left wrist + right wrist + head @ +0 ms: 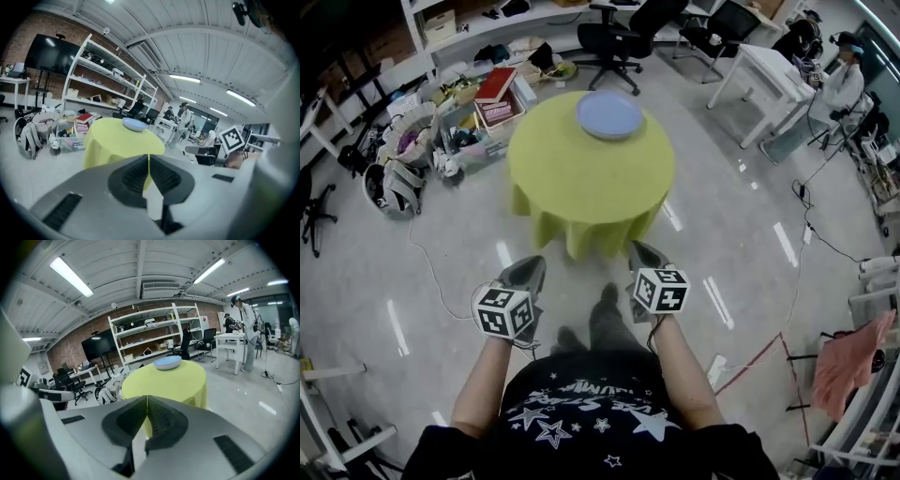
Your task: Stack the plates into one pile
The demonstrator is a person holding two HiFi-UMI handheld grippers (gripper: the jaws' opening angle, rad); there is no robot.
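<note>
My left gripper (528,270) and right gripper (643,255) are both closed tight on nothing, near me. The plates (609,114) lie straight ahead at the table's (581,192) far edge, slightly nearer the right gripper.

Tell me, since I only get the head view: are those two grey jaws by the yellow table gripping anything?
Observer: No. The left gripper view shows the left gripper with its jaws together, nothing between them.
Operator: And the other?
Observer: The right gripper is shut and empty too.
Operator: Is that blue plate alone?
Observer: Side-on in the right gripper view, the blue plates on the yellow table seem a low pile, not one plate.
</note>
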